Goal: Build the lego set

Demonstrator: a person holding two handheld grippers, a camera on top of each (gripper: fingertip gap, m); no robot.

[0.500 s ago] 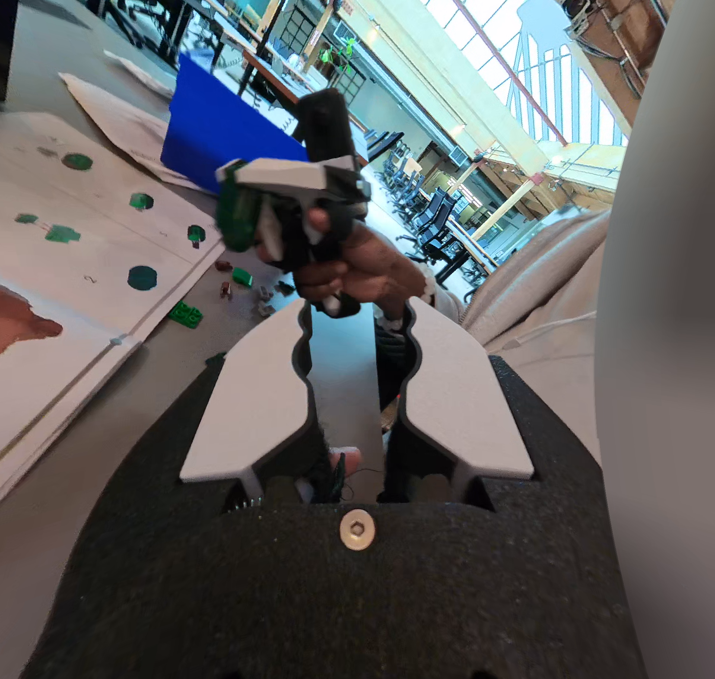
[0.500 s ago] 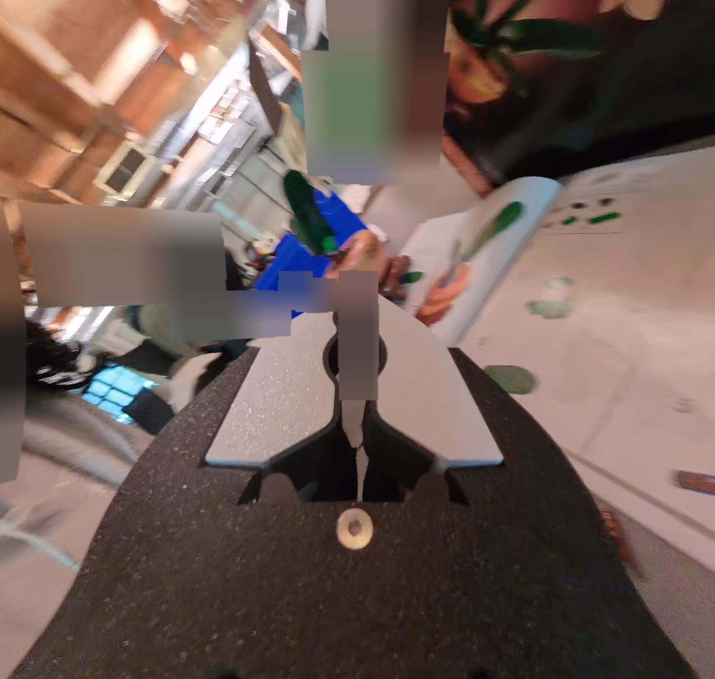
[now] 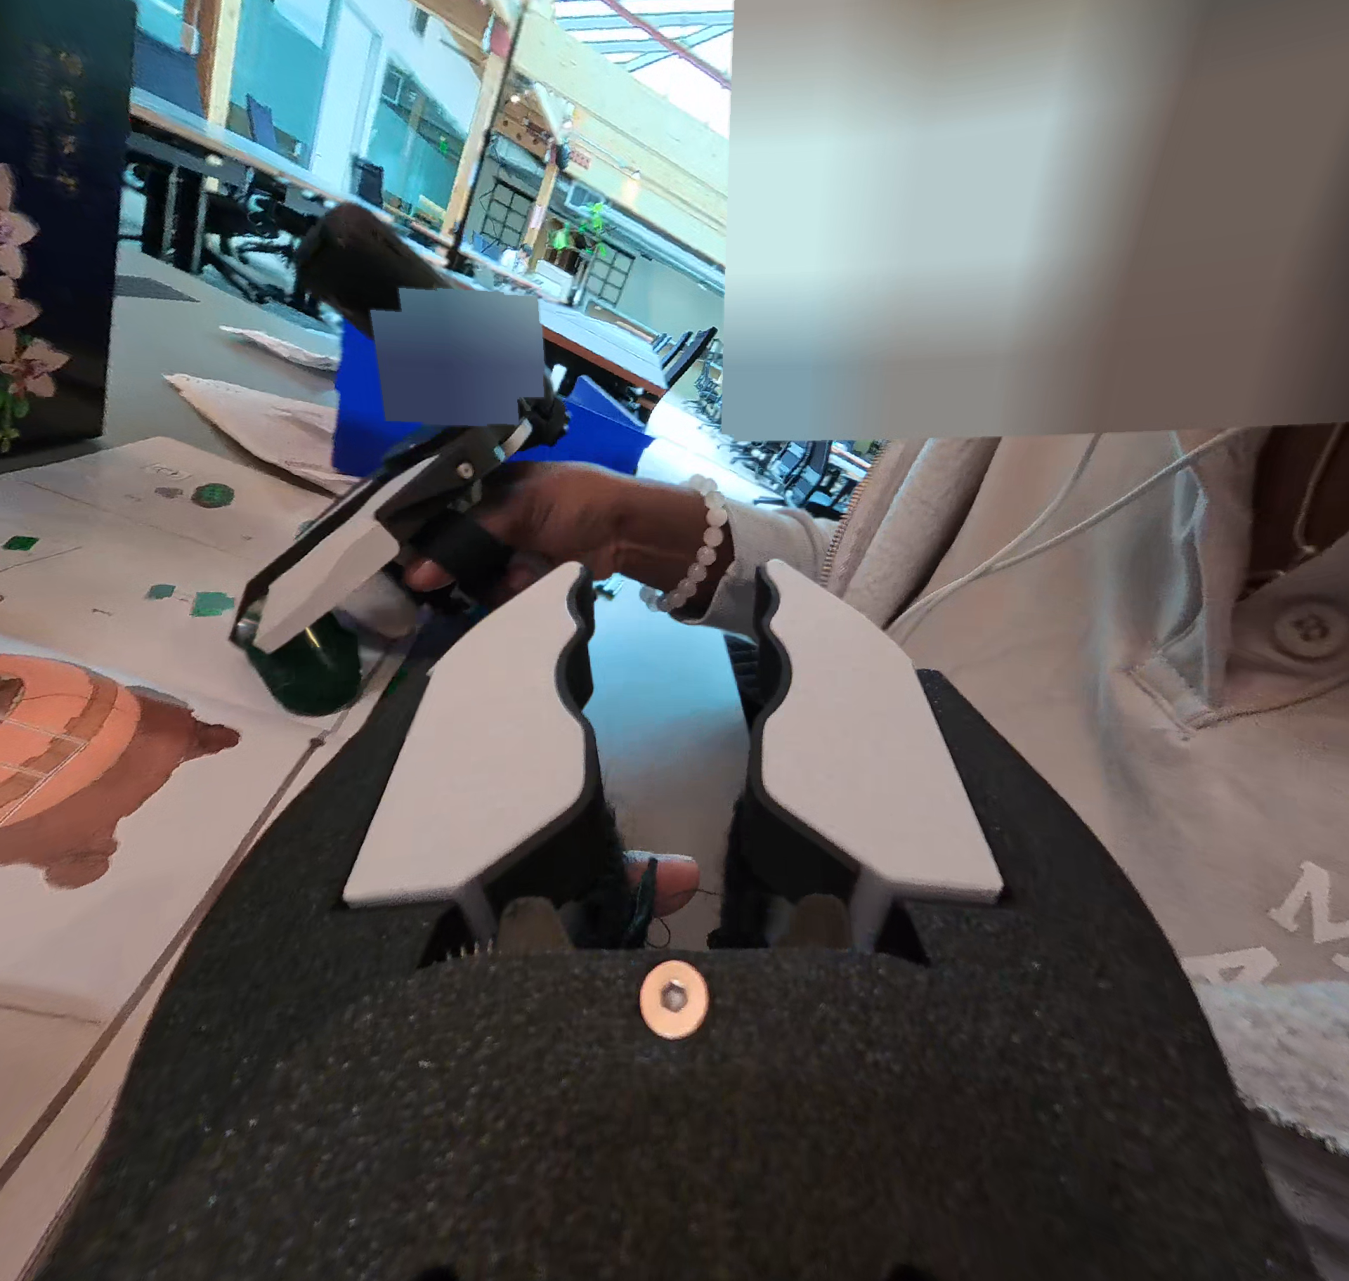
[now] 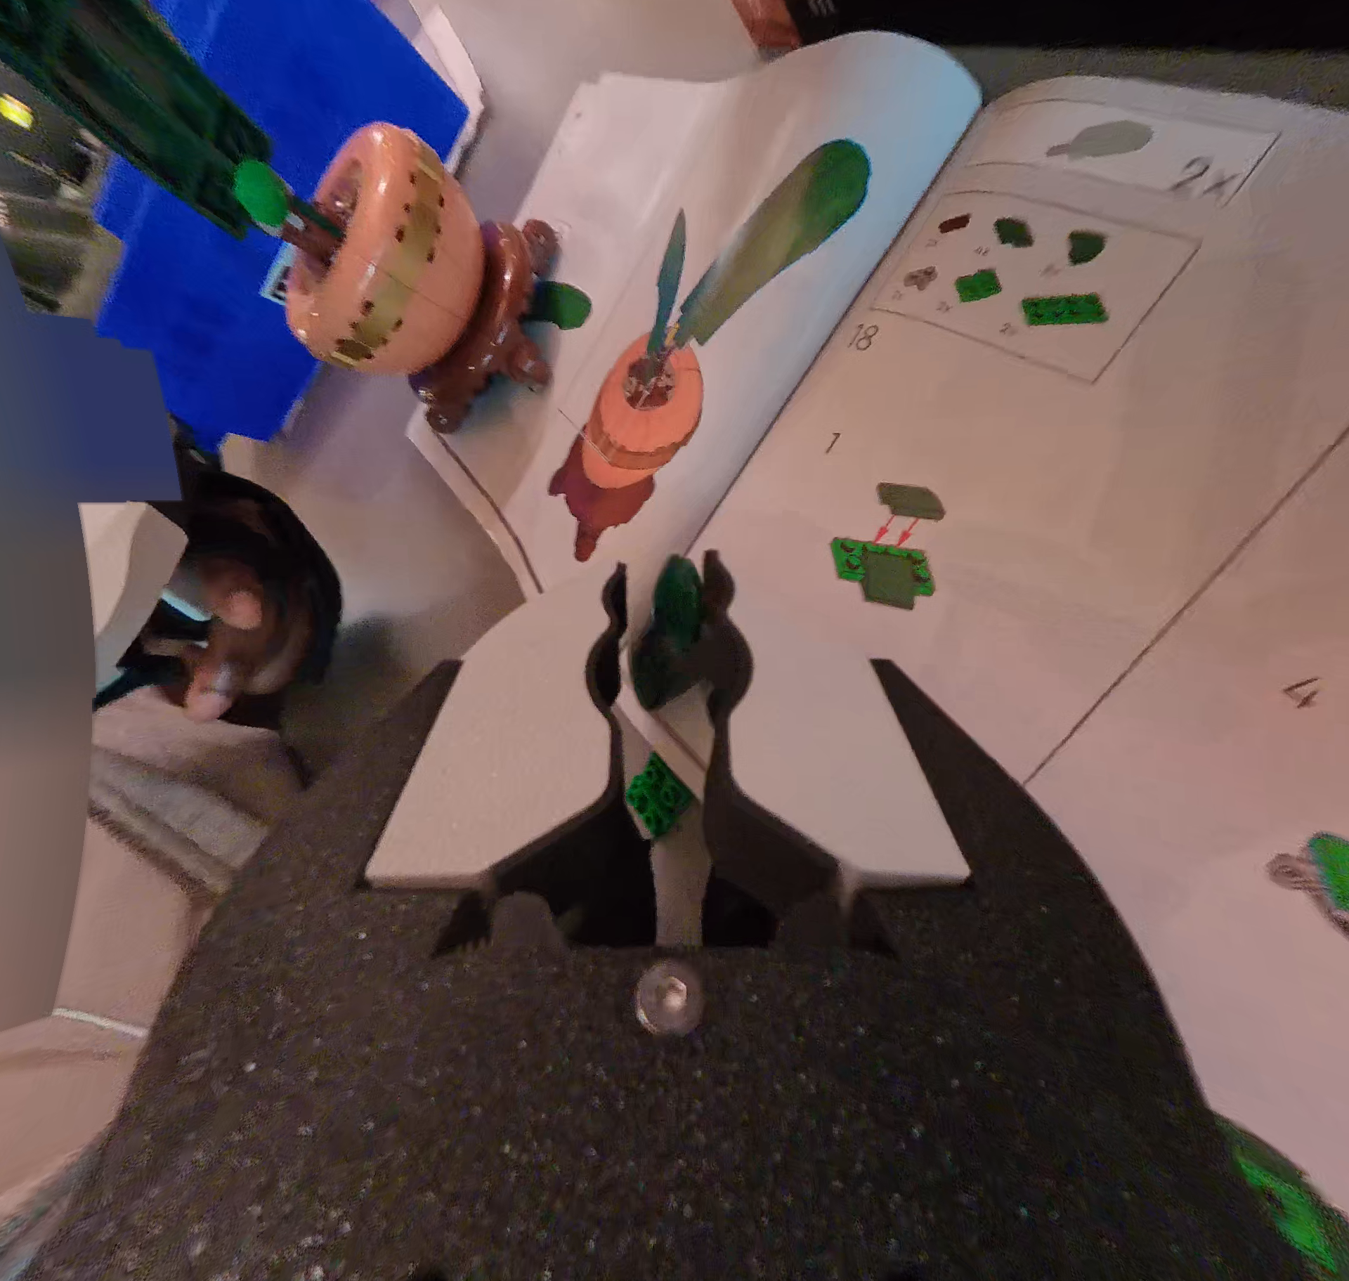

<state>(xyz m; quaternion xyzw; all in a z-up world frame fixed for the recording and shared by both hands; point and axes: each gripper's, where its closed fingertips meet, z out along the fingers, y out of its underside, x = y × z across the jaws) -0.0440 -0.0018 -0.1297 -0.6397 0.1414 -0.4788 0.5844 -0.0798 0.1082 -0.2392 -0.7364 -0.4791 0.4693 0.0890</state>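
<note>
My right gripper (image 4: pixel 668 581) is shut on a dark green leaf piece (image 4: pixel 675 625) and holds it low over the open instruction booklet (image 4: pixel 1022 443). A small bright green plate (image 4: pixel 657 797) lies below, seen between the fingers. The peach pot on a brown base (image 4: pixel 387 260) stands on its own beyond the booklet's left page, with a dark green stem (image 4: pixel 146 100) rising from it. My left gripper (image 3: pixel 668 574) is open and empty, held near the person's chest. In the left wrist view the right gripper (image 3: pixel 314 589) presses the leaf piece (image 3: pixel 306 669) down by the booklet (image 3: pixel 109 589).
A blue bin (image 4: pixel 255 114) stands behind the pot; it also shows in the left wrist view (image 3: pixel 598 428). A dark box with flower pictures (image 3: pixel 58 224) stands at the far left. A person's hand (image 4: pixel 226 625) and pale sweatshirt (image 3: pixel 1095 735) are close by. Left tips and right tips are each some 15 cm from the dark green stem (image 4: pixel 146 100).
The right gripper has come down from mid-air to the booklet with the green leaf piece still in it. The left gripper has stayed open and turned a little.
</note>
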